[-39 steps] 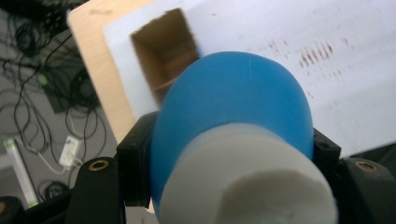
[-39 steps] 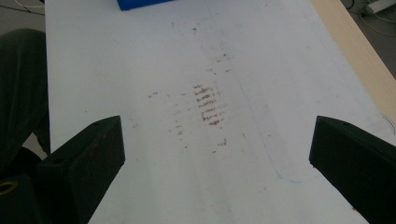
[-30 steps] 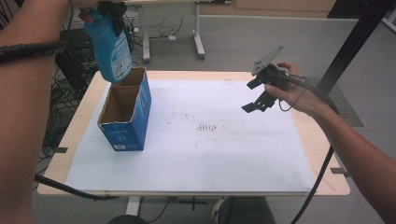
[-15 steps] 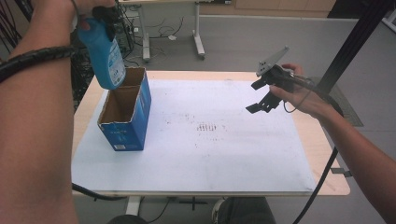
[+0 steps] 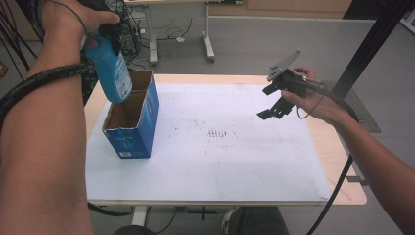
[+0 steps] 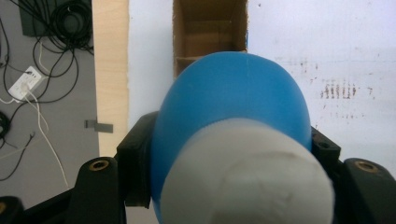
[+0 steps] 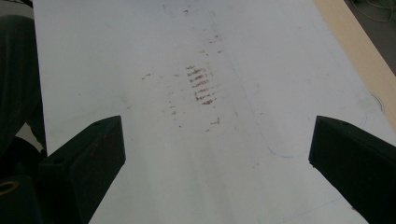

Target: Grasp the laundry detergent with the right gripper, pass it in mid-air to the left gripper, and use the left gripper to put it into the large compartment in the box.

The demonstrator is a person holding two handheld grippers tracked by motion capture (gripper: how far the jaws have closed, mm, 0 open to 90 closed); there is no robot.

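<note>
Blue bottle (image 5: 111, 66) (clamped in left tool (image 5: 105, 36)) hangs over cardboard box (image 5: 131, 125).

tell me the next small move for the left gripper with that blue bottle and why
Probably lower it a little further, straight down into the box. The left gripper is shut on the blue bottle, whose base hangs just above the open top of the cardboard box, at its far compartment. The bottle leans a bit, so straightening it first may help it clear the rim.

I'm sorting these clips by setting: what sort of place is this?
Probably a lab or workshop: a plain table under a white sheet, cables tangled on the grey floor, and bare desk legs behind.
</note>
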